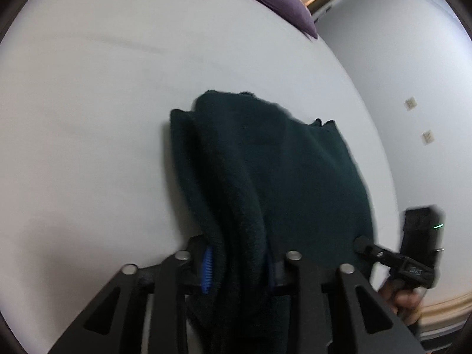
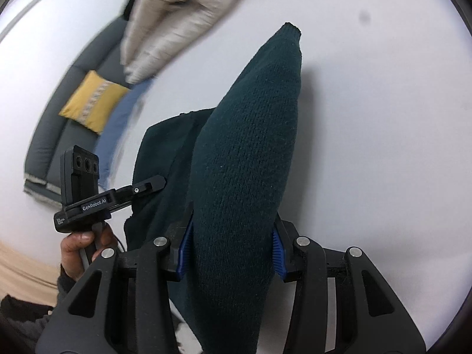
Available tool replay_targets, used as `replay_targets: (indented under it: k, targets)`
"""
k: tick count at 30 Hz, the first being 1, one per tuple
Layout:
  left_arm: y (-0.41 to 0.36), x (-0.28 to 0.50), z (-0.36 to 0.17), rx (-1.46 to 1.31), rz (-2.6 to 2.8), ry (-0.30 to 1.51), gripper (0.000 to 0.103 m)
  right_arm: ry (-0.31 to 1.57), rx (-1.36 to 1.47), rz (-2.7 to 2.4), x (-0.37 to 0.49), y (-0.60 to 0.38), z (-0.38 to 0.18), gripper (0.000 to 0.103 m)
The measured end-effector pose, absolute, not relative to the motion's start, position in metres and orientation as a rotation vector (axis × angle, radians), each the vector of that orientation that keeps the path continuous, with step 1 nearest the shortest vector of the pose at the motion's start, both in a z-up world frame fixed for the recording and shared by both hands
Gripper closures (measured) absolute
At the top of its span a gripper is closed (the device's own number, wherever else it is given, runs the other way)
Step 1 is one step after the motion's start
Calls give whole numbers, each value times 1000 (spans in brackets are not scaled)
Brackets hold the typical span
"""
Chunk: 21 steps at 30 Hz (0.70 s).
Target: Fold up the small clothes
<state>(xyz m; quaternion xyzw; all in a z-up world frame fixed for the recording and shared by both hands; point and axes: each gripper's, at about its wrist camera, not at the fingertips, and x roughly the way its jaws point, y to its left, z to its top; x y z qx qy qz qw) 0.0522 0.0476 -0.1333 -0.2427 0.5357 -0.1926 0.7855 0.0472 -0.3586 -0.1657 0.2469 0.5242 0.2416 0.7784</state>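
Gripping from the left first: my left gripper (image 1: 239, 268) has its two fingers closed in on a thick fold of the dark green knit garment (image 1: 274, 171), blue pads (image 1: 207, 270) pressed against the wool on either side. Cloth bunches up between the fingers and runs forward over the white table (image 1: 88, 118), where the rest of it lies in a loose heap. Far back on the table sits a purple cloth (image 1: 280, 3), well apart from my work.

Over to the right, my right gripper (image 2: 233, 253) is clamped on the same garment (image 2: 247, 159), a fat roll of knit wedged between its blue pads (image 2: 278, 253), the roll rising away from the fingers and tapering to a point. From this camera I can see my left gripper (image 2: 153, 183) out to the side, its finger touching the flatter part of the garment, my left hand (image 2: 85, 247) wrapped around the handle. Beyond lie a cream cloth (image 2: 177, 23), a strip of blue cloth (image 2: 124, 118), and a grey sofa (image 2: 59, 124) with a yellow cushion (image 2: 91, 103).
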Motion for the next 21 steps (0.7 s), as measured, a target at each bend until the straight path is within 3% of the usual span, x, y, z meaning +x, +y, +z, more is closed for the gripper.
replay_targets:
  k: [5,13,16,21]
  targets:
    - [51,47,-125,-538,-409,1143,68,1059,704,570,30,-387,-180,56]
    - [63,27,-75,-430,-278,1007,68,964,652,367,5,-416,-128,51]
    - [50,12,-46,-370,-278,910,56,880,641,459,-9,-422,-95,51]
    - [6,16,-51,-238,-327,906,53,874,592,597,-1,-380,-80,51]
